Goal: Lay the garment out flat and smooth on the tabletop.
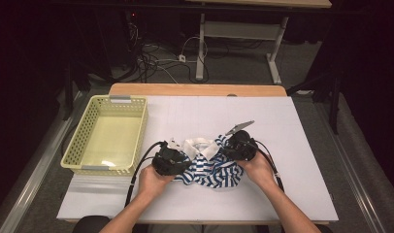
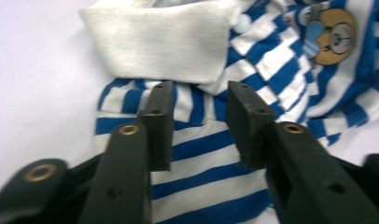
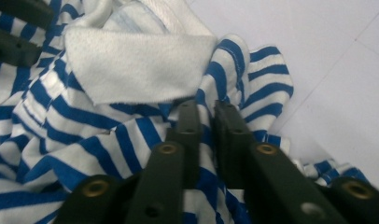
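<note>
Striped shirt (image 1: 209,167) bunched on table, right of basket (image 1: 109,136); your right gripper (image 3: 206,122) pinches fold below collar (image 3: 136,65) for lifting; left gripper (image 2: 199,121) open over stripes, holding nothing

A lab: white-covered table (image 1: 292,145), floor cables (image 1: 156,60), dark surrounds.

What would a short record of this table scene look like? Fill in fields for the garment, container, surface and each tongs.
garment: blue-and-white striped shirt with white collar, crumpled
badge: bear patch on the shirt
container: yellow basket, left of the shirt
surface: white table
left tongs: open above the stripes
right tongs: pinching a fold of shirt
</note>
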Action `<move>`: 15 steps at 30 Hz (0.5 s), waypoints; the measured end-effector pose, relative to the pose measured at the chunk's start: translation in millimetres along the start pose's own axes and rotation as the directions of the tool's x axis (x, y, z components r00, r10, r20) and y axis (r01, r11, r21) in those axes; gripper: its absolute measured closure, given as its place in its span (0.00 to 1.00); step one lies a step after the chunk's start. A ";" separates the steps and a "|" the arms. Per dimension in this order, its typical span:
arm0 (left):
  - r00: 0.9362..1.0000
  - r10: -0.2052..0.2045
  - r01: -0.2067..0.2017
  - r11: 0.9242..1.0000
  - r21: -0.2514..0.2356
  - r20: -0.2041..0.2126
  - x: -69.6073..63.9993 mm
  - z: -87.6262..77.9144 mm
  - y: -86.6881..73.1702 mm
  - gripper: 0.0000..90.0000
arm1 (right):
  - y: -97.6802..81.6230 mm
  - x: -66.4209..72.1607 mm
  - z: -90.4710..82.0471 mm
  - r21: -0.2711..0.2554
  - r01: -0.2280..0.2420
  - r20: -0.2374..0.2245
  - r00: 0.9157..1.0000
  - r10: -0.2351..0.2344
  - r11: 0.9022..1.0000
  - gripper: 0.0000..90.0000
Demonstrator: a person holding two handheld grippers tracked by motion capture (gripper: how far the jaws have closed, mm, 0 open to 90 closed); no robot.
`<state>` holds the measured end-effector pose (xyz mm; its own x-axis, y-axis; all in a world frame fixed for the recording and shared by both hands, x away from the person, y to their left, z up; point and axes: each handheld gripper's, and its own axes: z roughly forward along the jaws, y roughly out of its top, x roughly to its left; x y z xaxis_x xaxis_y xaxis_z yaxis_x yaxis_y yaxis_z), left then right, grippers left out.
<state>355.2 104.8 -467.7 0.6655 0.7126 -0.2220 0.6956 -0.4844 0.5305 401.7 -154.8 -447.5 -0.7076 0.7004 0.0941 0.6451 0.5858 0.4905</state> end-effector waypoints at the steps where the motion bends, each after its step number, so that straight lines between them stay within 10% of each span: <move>1: 1.000 -0.007 0.007 1.000 0.003 -0.004 1.0 0.5 -0.5 0.63 | -2.5 -0.5 -2.1 -0.006 0.002 -0.001 1.000 -0.002 1.000 0.94; 15: 1.000 -0.008 0.008 1.000 0.021 -0.023 1.2 7.8 -3.9 0.60 | -80.6 6.2 -58.6 -0.087 -0.014 0.001 1.000 0.014 0.996 0.95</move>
<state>355.4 103.5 -476.4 0.6537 0.7279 -0.2070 0.7067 -0.4894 0.5110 328.4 -221.6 -435.7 -0.6980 0.7091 0.0999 0.6274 0.5382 0.5628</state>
